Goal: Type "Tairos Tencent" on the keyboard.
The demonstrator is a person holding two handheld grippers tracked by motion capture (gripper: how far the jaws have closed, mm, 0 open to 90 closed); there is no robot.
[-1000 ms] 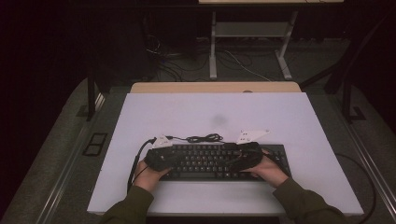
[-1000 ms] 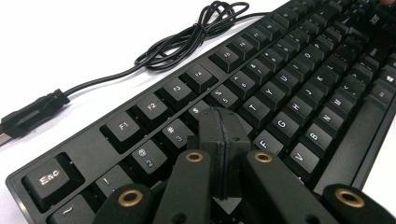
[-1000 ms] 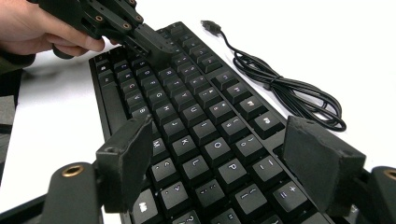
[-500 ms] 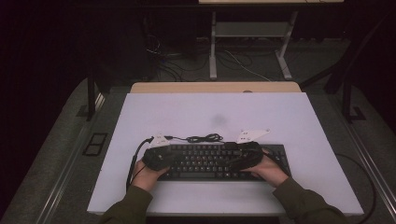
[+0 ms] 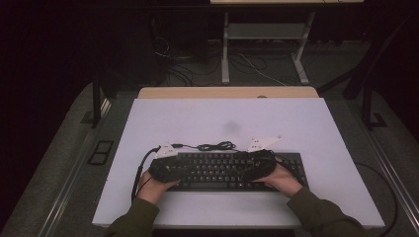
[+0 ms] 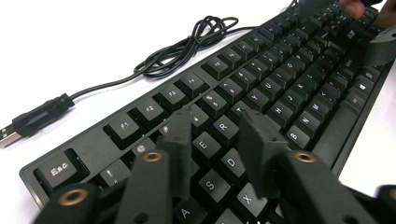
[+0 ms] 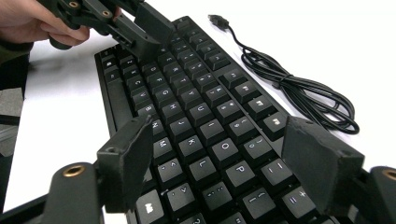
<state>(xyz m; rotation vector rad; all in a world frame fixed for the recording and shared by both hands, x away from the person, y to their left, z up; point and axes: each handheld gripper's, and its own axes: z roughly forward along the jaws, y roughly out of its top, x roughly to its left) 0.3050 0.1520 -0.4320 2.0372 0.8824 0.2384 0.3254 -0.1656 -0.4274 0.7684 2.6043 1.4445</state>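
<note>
Here the black full-size keyboard with white legends (image 5: pixel 232 170) lies near the person's edge of the white surface (image 5: pixel 207 118), its long axis running left to right across it, key rows facing up. In the high view the left gripper (image 5: pixel 190 168) and the right gripper (image 5: pixel 247 168) both hover over the keys, each hand at one end of the keyboard, but how far the jaws stand apart cannot be read there.

The left gripper view settles it for that side: the left gripper (image 6: pixel 217 135) has its jaws a narrow gap apart, holding nothing, their tips low over the E and R keys; whether they touch the caps I cannot tell. The right gripper view shows the right gripper (image 7: pixel 219 154) spread wide, nothing between its jaws, above the O, P and L keys, with the left gripper farther off at the Esc end.

Beyond the keyboard its thin black cable (image 5: pixel 212 146) lies in a loose bundle on the surface, the USB plug (image 6: pixel 7 135) free, lying off the keyboard's left end.
</note>
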